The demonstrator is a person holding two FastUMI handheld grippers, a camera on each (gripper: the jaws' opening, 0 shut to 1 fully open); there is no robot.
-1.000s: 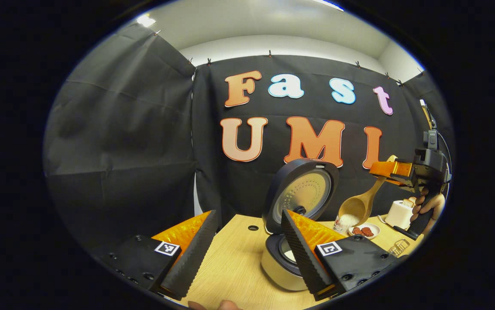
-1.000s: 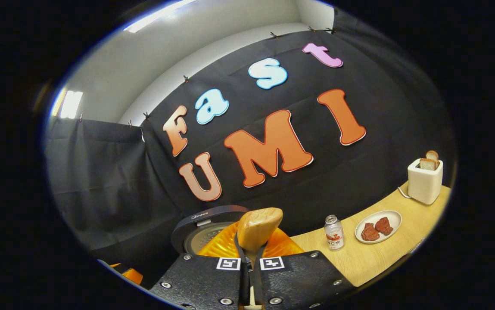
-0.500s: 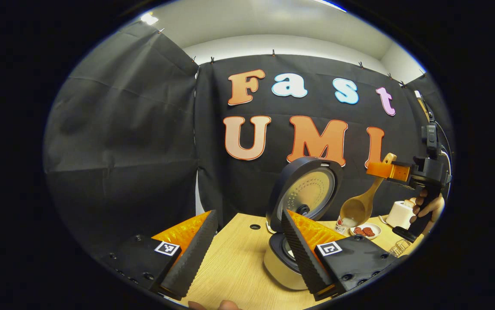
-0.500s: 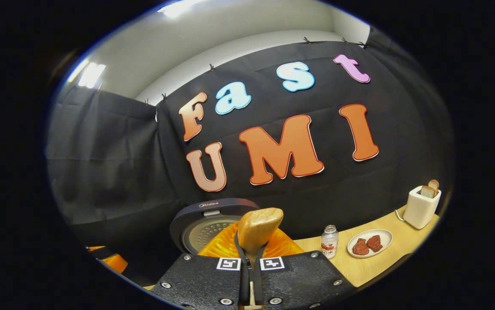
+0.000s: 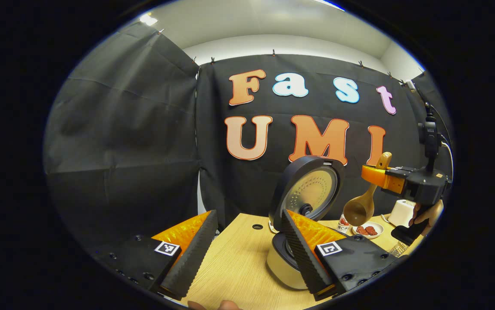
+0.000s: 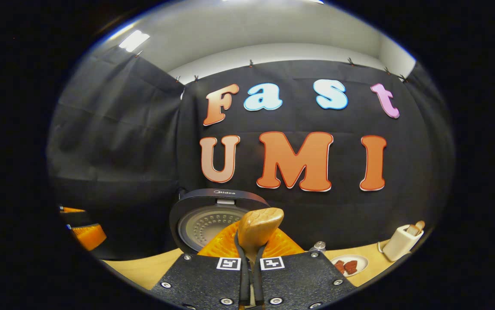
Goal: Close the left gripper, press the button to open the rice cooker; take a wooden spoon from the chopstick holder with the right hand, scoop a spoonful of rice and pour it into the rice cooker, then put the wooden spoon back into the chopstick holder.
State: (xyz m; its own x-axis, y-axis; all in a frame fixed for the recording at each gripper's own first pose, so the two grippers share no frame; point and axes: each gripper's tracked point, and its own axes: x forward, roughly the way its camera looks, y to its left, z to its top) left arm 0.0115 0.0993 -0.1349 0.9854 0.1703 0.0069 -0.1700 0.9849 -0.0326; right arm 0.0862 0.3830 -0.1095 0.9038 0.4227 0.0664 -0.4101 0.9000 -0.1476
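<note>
Since a second ago the right tongs (image 5: 370, 174), pinching the wooden spoon (image 5: 361, 206), have levelled beside the open rice cooker (image 5: 301, 224); carry it over the pot before tipping, left tongs (image 5: 247, 247) spread.

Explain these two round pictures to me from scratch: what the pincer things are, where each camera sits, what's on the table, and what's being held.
There is no robot: a person carries a hand-held two-finger gripper in each hand, with a camera riding on each. The left gripper view looks past the open left gripper at a wooden table, where a rice cooker stands with its lid up. Farther off, a hand holds the right gripper, shut on a wooden spoon. The right gripper view shows the spoon's handle between its fingers. Also there: a toaster and a plate.
</note>
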